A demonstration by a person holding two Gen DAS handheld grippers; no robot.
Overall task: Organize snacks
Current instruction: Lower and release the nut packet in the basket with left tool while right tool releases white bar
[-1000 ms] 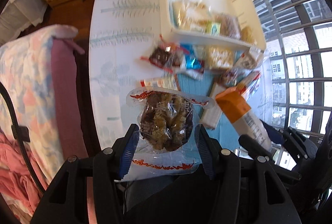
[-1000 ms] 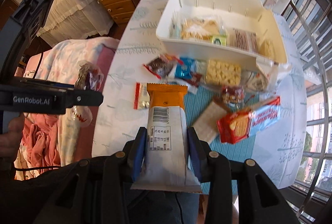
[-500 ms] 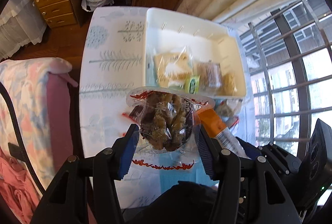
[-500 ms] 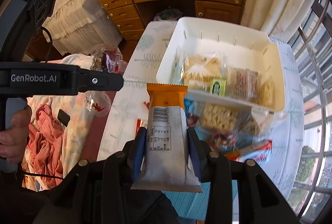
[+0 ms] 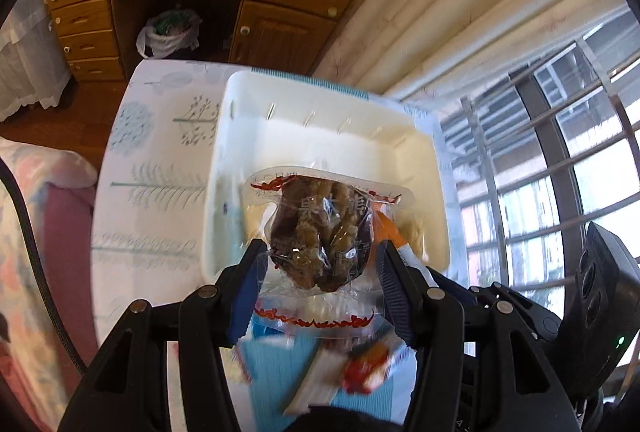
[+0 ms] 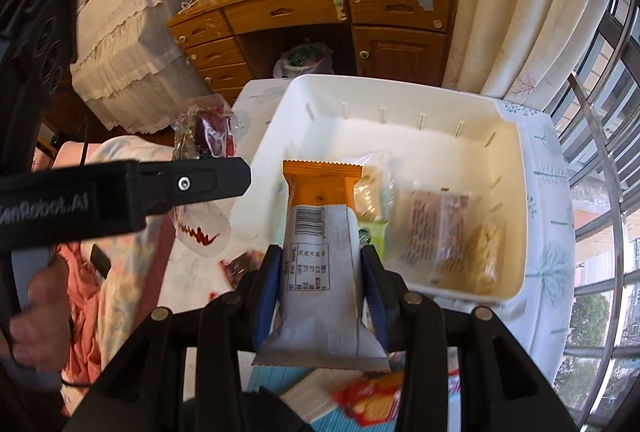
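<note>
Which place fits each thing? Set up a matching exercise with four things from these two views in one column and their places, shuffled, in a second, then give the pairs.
Things
1. clear pack of brown snacks
2. orange-and-white wrapper
3. white basket
4. tied plastic bag

Places
A. under the wooden desk
B. clamped in the right tongs
C. on the patterned tablecloth
D. clamped in the left tongs

Pairs: 1-D, 2-B, 3-C, 4-A

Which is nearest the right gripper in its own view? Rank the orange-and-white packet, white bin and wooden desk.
1. Orange-and-white packet: clamped in the right gripper jaws.
2. White bin: just beyond, on the table.
3. Wooden desk: farthest, against the back wall.
</note>
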